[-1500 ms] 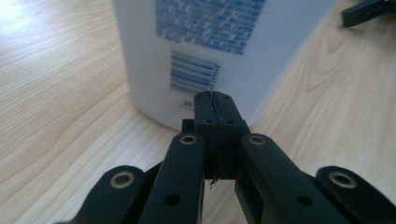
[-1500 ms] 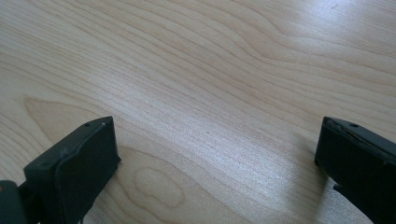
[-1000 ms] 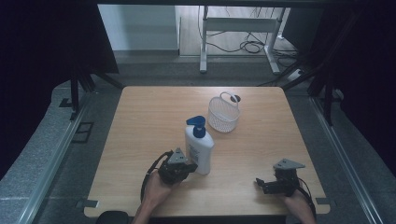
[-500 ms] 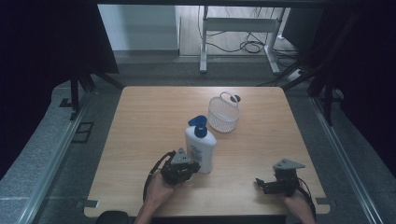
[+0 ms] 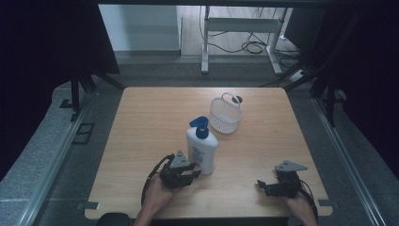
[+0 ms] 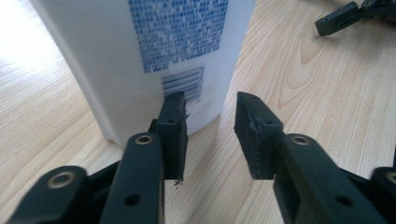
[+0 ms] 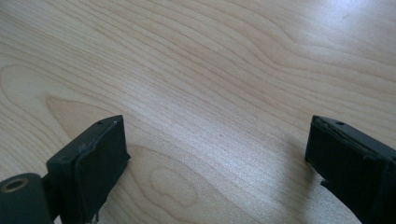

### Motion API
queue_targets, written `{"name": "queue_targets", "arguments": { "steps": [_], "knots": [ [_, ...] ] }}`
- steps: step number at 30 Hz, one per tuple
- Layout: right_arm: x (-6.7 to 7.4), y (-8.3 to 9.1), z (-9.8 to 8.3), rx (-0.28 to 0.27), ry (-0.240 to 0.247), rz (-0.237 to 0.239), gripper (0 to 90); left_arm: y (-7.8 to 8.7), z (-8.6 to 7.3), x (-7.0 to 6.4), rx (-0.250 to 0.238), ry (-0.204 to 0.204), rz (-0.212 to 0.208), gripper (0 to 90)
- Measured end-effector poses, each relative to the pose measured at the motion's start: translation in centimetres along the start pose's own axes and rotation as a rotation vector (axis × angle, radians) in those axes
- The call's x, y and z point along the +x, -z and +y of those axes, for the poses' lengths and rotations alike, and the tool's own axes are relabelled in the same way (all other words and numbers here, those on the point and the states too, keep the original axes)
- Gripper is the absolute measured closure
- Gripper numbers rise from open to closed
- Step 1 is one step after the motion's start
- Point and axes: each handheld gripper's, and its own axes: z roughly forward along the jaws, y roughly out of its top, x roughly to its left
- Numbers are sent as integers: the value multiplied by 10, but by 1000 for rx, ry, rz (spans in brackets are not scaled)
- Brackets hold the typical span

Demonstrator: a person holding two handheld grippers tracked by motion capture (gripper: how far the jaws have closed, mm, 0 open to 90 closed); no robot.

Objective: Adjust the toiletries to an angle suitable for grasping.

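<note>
A white pump bottle (image 5: 202, 147) with a blue pump head stands upright near the middle of the wooden table (image 5: 141, 122). My left gripper (image 5: 194, 174) is at the bottle's near left, low on the table, open, with nothing between its jaws. In the left gripper view the bottle's base (image 6: 154, 56) with its blue label stands just beyond the jaws, and the left gripper (image 6: 210, 121) has its left jaw close to it. My right gripper (image 5: 261, 186) rests open near the front right edge. In the right gripper view the right gripper (image 7: 215, 154) has its jaws wide apart over bare wood.
A small white wire basket (image 5: 226, 115) with a handle stands behind and right of the bottle, with a dark round spot (image 5: 237, 99) on the table behind it. The right gripper's jaw tip (image 6: 348, 16) shows far off in the left gripper view. Dark curtains flank the table.
My left gripper has crept slightly right, closer to the bottle's base. The bottle, the basket and the right gripper have stayed put.
</note>
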Motion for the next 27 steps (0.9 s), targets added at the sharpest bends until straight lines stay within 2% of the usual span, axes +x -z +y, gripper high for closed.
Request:
{"name": "queue_targets", "arguments": {
  "steps": [10,14,21,27],
  "knots": [
    [4,5,4,-28,39,22,4,2,-14,-4,23,-17,29,442],
    [10,4,6,-37,65,38,0,4,-21,-7,41,-29,57,368],
    [17,6,10,-48,78,55,0,6,-28,-9,48,-8,76,253],
    [22,7,15,-52,89,78,0,3,-34,-11,85,-5,105,163]
  ]
}}
